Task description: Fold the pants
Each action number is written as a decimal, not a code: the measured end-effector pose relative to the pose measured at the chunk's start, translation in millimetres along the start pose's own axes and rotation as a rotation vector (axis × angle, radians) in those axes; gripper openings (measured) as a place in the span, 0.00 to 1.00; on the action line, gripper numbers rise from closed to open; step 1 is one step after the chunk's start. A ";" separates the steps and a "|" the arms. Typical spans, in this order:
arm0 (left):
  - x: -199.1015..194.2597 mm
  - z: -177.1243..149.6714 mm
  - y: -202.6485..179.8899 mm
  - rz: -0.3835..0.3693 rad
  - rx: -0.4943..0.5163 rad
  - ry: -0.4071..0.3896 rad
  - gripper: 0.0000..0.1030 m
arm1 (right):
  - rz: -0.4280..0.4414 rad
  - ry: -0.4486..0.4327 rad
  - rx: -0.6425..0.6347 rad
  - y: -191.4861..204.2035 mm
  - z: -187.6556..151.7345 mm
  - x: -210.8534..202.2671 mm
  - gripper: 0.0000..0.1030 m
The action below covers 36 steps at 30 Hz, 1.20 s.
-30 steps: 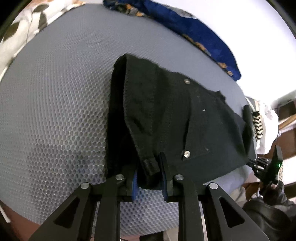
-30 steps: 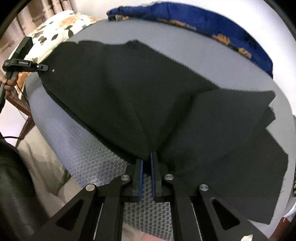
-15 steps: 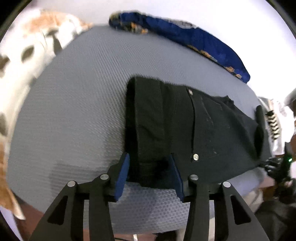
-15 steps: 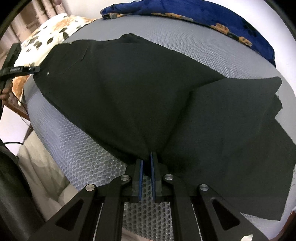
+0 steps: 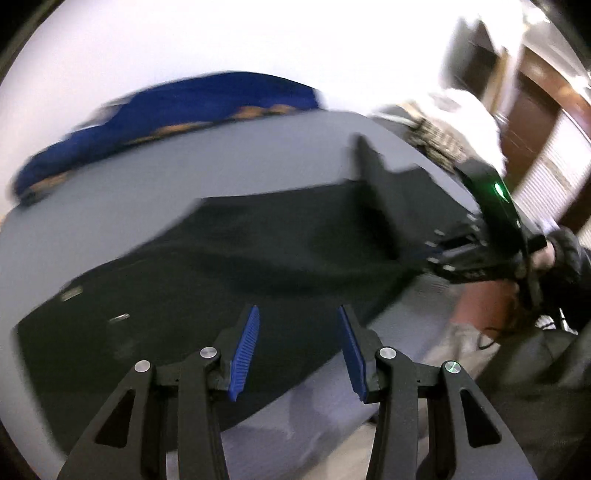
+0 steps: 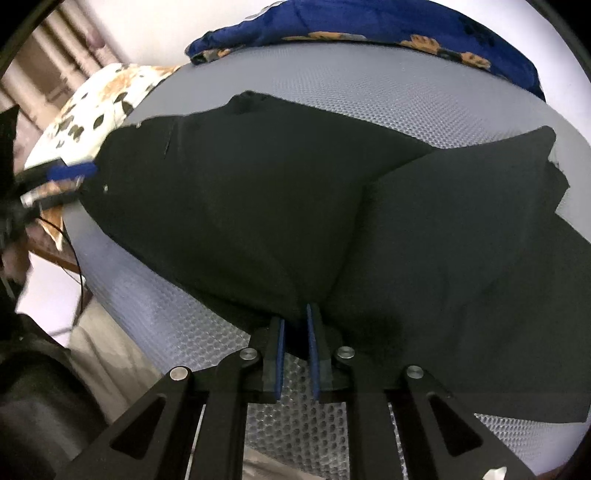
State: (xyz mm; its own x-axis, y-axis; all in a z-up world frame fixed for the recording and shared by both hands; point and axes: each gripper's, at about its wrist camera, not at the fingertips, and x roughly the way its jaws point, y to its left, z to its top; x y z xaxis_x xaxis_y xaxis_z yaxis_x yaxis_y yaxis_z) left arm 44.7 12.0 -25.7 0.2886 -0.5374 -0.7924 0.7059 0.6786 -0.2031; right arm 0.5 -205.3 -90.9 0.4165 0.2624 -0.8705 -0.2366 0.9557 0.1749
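Black pants [image 6: 258, 192] lie spread on the grey mesh mattress [image 6: 388, 92], our right tool [image 6: 294, 325] clenched on the fabric at the near edge, our left tool [image 5: 297, 332] released above the waistband end. We should regrip a corner squarely and lift both sides evenly; the mattress beyond, toward the blue blanket [image 6: 369, 26], offers folding room.

Grey honeycomb-mesh mattress [image 6: 369, 96] fills most of the right wrist frame. Black pants [image 6: 295, 206] lie spread across its centre and right, near edge reaching the lower middle. Blue blanket with orange print [image 6: 369, 26] along the top edge. White floral pillow [image 6: 96, 110] at upper left, beside the mattress corner.
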 end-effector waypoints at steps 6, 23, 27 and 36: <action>56.2 22.5 -53.0 -0.068 0.116 0.062 0.44 | 0.011 -0.024 -0.011 1.4 8.7 -7.3 0.11; 114.3 29.4 -77.5 -0.059 0.098 0.125 0.05 | 0.088 -0.116 0.065 -38.7 -0.2 -38.8 0.33; 112.7 26.2 -77.1 -0.060 0.077 0.117 0.05 | 0.050 -0.173 0.242 -105.1 -4.4 -51.5 0.33; 115.0 25.5 -69.5 -0.075 0.001 0.120 0.05 | 0.134 -0.321 0.687 -253.6 4.1 -39.1 0.34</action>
State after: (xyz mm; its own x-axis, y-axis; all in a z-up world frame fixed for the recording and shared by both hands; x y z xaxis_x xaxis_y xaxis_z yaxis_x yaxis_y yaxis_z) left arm 45.3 -109.7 -88.0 0.1555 -0.5229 -0.8381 0.7230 0.6384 -0.2641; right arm 47.8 -457.3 -99.3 0.6821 0.3075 -0.6635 0.2511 0.7537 0.6073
